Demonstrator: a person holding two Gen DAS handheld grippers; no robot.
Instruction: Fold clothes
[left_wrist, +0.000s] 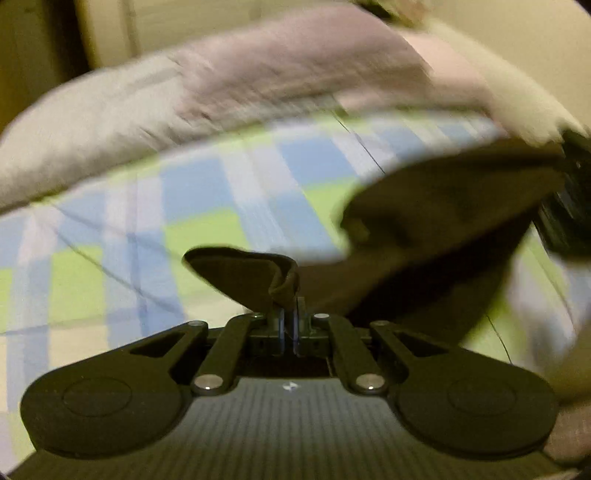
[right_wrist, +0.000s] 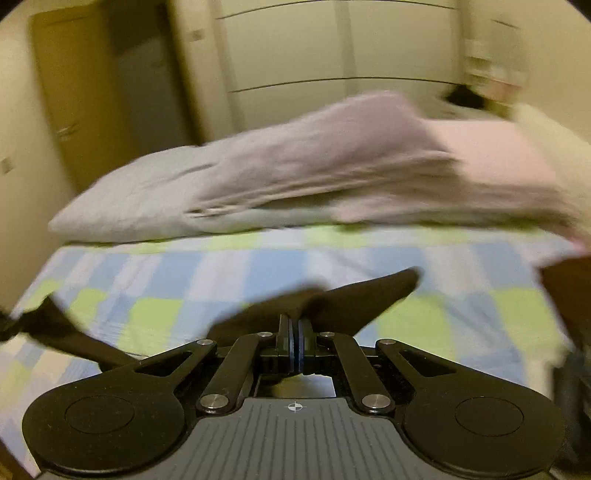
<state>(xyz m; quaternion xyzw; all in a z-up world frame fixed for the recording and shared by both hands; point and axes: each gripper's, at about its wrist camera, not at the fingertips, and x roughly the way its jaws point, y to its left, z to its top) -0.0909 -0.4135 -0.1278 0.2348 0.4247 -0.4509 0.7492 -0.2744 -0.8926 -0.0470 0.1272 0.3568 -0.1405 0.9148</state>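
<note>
The left gripper (left_wrist: 290, 314) has its jaws pressed together on a fold of the dark garment (left_wrist: 436, 229). The right gripper (right_wrist: 294, 332) also pinches this garment (right_wrist: 332, 299) between closed jaws. The cloth hangs between the two grippers, lifted above the checked sheet (right_wrist: 229, 280) of the bed. At the far edge of the bed lie a grey pillow (right_wrist: 140, 195) and a pink blanket (right_wrist: 369, 158). Both views are blurred.

Right gripper (right_wrist: 295, 332) pinches dark garment (right_wrist: 332, 299) above checked bedsheet (right_wrist: 221, 280).
</note>
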